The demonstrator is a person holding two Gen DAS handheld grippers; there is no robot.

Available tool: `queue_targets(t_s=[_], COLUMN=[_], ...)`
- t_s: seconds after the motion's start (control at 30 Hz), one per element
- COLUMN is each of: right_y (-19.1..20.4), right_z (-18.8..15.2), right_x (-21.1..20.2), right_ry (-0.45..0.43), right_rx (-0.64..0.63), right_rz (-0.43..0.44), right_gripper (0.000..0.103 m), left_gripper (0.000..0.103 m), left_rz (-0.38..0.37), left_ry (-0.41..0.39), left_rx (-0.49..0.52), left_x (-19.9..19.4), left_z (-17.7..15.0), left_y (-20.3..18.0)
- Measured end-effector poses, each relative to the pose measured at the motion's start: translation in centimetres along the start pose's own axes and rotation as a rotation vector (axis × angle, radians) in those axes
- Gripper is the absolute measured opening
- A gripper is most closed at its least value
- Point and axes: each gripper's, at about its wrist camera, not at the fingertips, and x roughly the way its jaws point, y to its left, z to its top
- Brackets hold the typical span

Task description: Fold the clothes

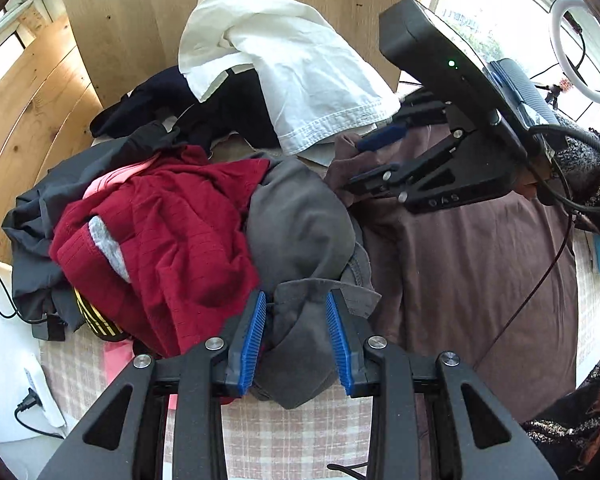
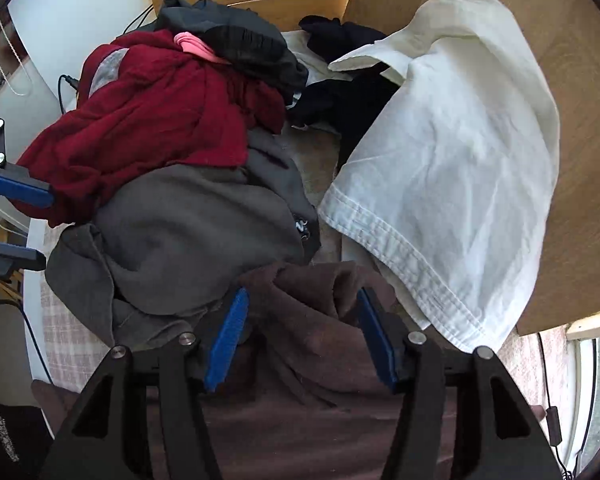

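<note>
Progress looks early: we see no folded stack. Beside the brown garment (image 1: 480,280), spread fairly flat on the checked desk (image 1: 292,436), a heap holds the red (image 1: 172,232), grey (image 1: 300,220) and white (image 1: 300,72) pieces. Left hand-held gripper (image 1: 296,340) brackets a grey fold, pads apart. Right hand-held gripper (image 2: 300,336) straddles the brown garment's bunched edge; clamping unclear. Its long axis we cannot tell.
</note>
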Motion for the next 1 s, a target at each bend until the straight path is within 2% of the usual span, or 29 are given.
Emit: queue_targets(t_s=[0.03,0.13,0.27,0.33,0.37,0.43,0.5,0.67,0.73,0.77,0.83,0.9,0.97,1.0], right_y=[-0.4,-2.1,-5.5,-7.5,-8.4,-9.8,-10.5,-10.5,-10.4,-10.6,-10.8,-10.8,-10.7,-10.6], right_z=[-0.3,-2.5,-8.0,-10.9,-12.2,-14.2,-15.2,-14.9,-14.6,-14.6,-14.4,-14.9,-14.9,-14.8], right_x=[0.4,-1.2,-4.8,-5.2,-5.2,-4.6,-3.9,-3.1,-3.0,-3.1,-3.2,-4.8,-5.6,-6.2], right_ry=[0.03,0.031,-0.027,-0.011,0.002,0.031,0.044,0.031,0.022,0.017,0.009,-0.003,-0.023,-0.041], right_rx=[0.022,0.054,0.107,0.151,0.185,0.253,0.291,0.293,0.289,0.292,0.298,0.311,0.321,0.323], right_rz=[0.025,0.04,0.033,-0.002,-0.017,-0.022,-0.025,-0.013,-0.011,-0.01,-0.008,-0.008,-0.015,-0.011], right_gripper=[0.005,0.005,0.005,0.005,0.005,0.005,0.005,0.005,0.005,0.005,0.005,0.005,0.007,0.01], left_gripper=[0.03,0.03,0.031,0.037,0.043,0.045,0.046,0.046,0.028,0.005,0.003,0.003,0.003,0.003], left_rz=[-0.007,-0.021,-0.08,-0.112,-0.131,-0.154,-0.138,-0.023,-0.015,-0.022,-0.038,-0.073,-0.098,-0.064], left_ry=[-0.001,-0.004,0.006,0.022,0.037,0.08,0.11,0.194,0.232,0.254,0.263,0.223,0.139,0.083], left_rx=[0.002,0.024,0.101,0.147,0.166,0.206,0.271,0.391,0.402,0.39,0.341,0.299,0.262,0.246], left_x=[0.0,0.2,1.1,2.3,3.1,5.0,7.0,12.3,14.1,14.7,14.7,12.2,7.7,5.0], left_z=[0.1,0.5,1.7,2.6,3.0,3.8,4.3,5.2,5.2,5.2,5.4,6.0,7.1,7.8], left_y=[-0.1,-0.7,-3.0,-4.5,-5.3,-7.0,-8.9,-11.8,-11.8,-11.5,-10.9,-10.2,-8.8,-7.5])
